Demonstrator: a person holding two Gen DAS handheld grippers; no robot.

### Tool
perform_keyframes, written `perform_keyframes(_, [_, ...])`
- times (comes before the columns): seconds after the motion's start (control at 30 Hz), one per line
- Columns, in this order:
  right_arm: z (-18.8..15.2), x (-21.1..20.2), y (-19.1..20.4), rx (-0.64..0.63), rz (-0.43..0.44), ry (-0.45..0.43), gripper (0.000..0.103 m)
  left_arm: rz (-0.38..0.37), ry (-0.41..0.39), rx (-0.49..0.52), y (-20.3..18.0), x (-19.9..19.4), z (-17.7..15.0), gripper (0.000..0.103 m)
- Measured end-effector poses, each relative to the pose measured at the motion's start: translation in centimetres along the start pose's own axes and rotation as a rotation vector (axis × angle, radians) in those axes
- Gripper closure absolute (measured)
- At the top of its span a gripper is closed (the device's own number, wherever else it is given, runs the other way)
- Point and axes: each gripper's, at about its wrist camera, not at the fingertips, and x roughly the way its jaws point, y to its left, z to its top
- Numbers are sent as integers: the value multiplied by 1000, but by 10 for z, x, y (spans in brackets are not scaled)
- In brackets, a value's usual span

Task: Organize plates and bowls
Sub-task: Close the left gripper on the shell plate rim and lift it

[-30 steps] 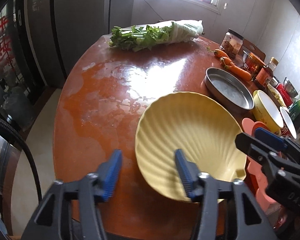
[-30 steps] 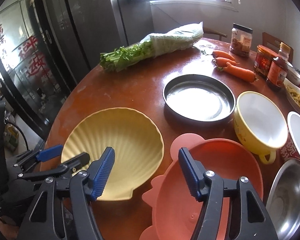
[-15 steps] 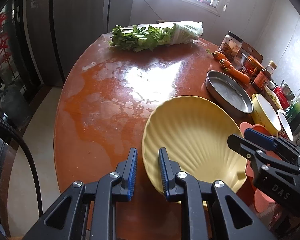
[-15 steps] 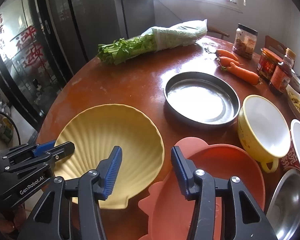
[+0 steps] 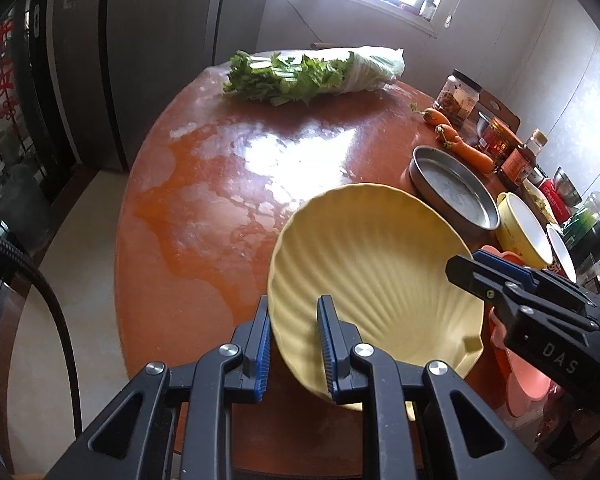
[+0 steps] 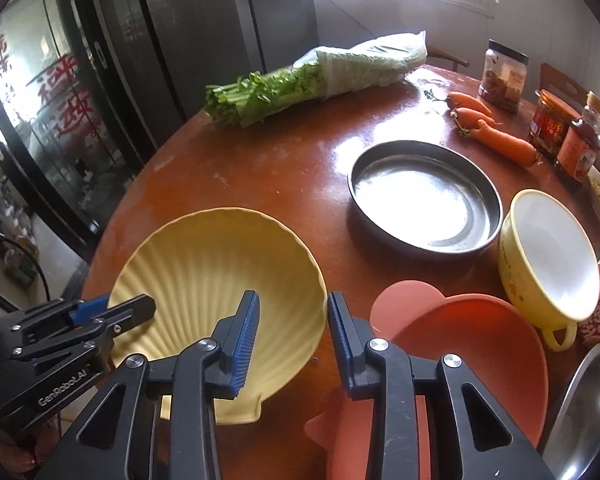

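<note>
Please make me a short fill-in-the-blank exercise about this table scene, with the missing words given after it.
1. The left gripper is shut on the rim of the ___ shell-shaped plate.
2. The orange vegetables beyond the steel pan are ___.
3. The handled bowl is yellow outside and ___ inside.
Missing words: yellow; carrots; white.

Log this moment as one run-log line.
left gripper: shut on yellow shell plate rim | right gripper: closing, straddles same plate's rim | plate tilted

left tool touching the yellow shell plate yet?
Touching. The left wrist view shows the left tool with both blue pads clamped on the yellow shell plate rim, no gap either side.
</note>
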Motion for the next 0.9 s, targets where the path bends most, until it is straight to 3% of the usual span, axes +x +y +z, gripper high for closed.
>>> perform_keyframes(0.33, [24,-4,21,-27,49,-54,67,49,-40,1,18,-12,20,81])
perform_keyframes(0.9, [26,30,12,-24,25,6,66,60,-3,12,11,12,14,81])
